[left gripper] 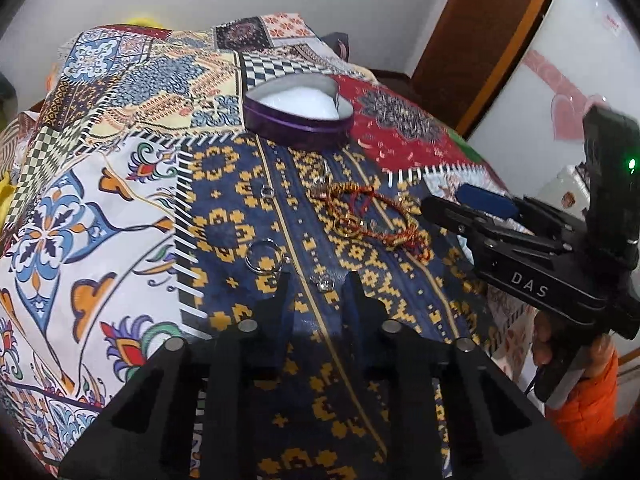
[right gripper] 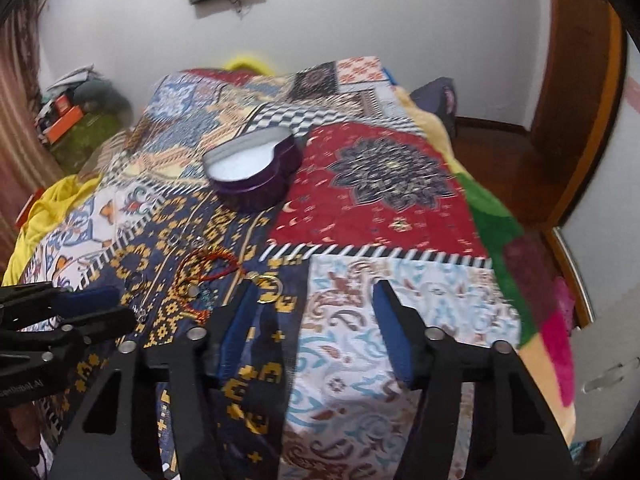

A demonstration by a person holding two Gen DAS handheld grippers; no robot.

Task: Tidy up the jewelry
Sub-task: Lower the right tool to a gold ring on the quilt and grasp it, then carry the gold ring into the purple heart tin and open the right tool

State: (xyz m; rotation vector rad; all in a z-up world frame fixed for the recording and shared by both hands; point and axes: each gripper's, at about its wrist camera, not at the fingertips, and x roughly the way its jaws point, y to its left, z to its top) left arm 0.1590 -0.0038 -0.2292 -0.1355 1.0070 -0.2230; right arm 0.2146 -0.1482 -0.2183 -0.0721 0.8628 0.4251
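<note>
Holding both claws open, we keep our left claw (left gripper: 316,280) around a small silver ring (left gripper: 323,282) on the patchwork bedspread (left gripper: 120,184). Our right claw (right gripper: 316,284) hovers beside a gold ring (right gripper: 269,289), near the purple heart-shaped tin (right gripper: 256,168).

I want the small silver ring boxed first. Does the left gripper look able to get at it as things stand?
Probably yes. The left gripper is open, and the small silver ring lies on the bedspread right between its fingertips, nothing over it. The key ring lies close beside the left finger.
</note>
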